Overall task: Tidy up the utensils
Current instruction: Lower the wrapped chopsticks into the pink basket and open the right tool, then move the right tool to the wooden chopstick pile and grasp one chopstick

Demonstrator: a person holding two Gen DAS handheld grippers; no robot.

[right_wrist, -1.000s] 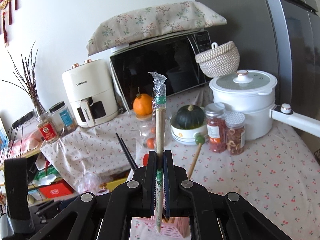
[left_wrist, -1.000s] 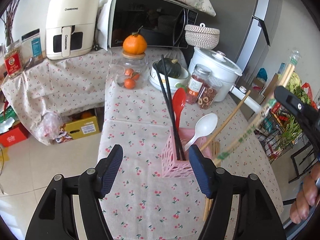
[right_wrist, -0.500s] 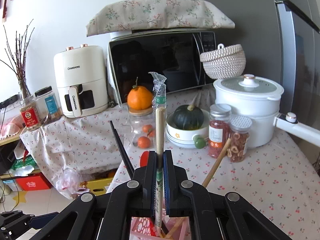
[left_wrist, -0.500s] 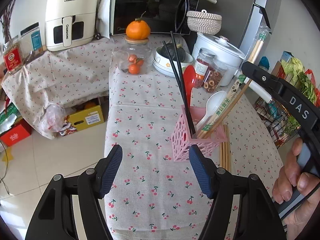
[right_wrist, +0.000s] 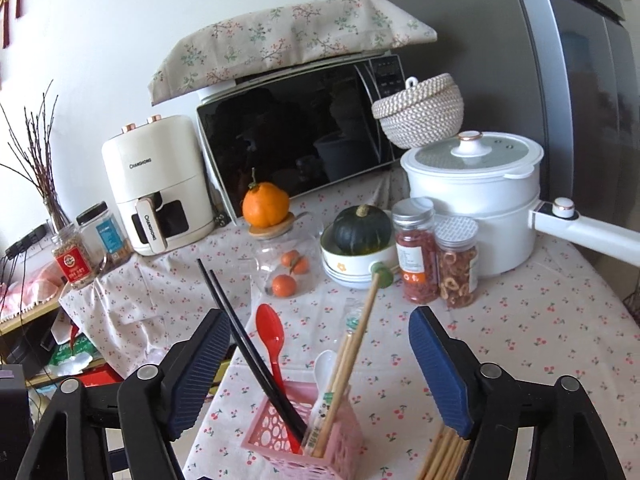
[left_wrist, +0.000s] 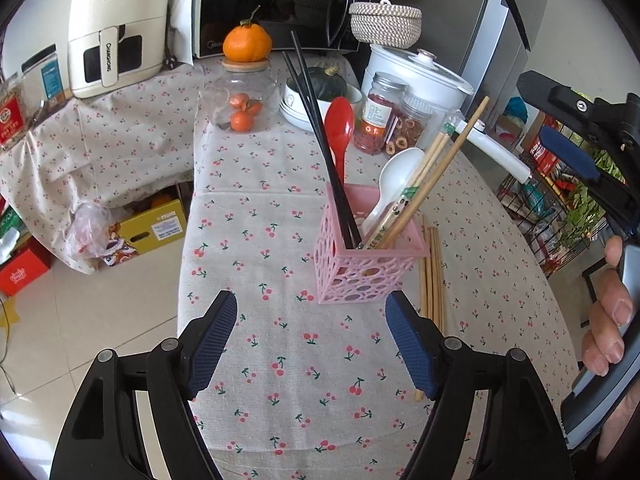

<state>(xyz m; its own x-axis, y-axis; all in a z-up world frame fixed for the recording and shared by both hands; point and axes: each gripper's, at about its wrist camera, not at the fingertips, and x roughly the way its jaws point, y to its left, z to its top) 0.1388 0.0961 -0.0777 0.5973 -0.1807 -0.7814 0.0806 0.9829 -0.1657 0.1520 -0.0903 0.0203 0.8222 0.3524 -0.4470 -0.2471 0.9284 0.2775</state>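
A pink lattice holder (left_wrist: 370,264) (right_wrist: 304,436) stands on the cherry-print tablecloth (left_wrist: 280,360). In it lean black chopsticks (left_wrist: 316,132), a red spoon (left_wrist: 339,128), a white spoon (left_wrist: 396,176), a wrapped pair of chopsticks (left_wrist: 420,176) (right_wrist: 344,360) and a wooden stick (left_wrist: 448,160). Loose wooden chopsticks (left_wrist: 432,280) (right_wrist: 440,456) lie right of the holder. My left gripper (left_wrist: 310,308) hovers just short of the holder, jaws opening, nothing between them. My right gripper (right_wrist: 320,320) (left_wrist: 552,120) is above the holder, jaws opening and clear of the wrapped chopsticks.
Behind the holder stand a glass jar with oranges (left_wrist: 240,96), a bowl holding a squash (right_wrist: 360,240), two spice jars (right_wrist: 436,256) and a white pot with a long handle (right_wrist: 476,192). Microwave (right_wrist: 296,140) and air fryer (right_wrist: 156,184) stand at the back. Floor and boxes lie left.
My right gripper has let go of the wrapped chopsticks, which now stand in the pink holder, and its jaws have spread wide. My left gripper has widened a little and come lower.
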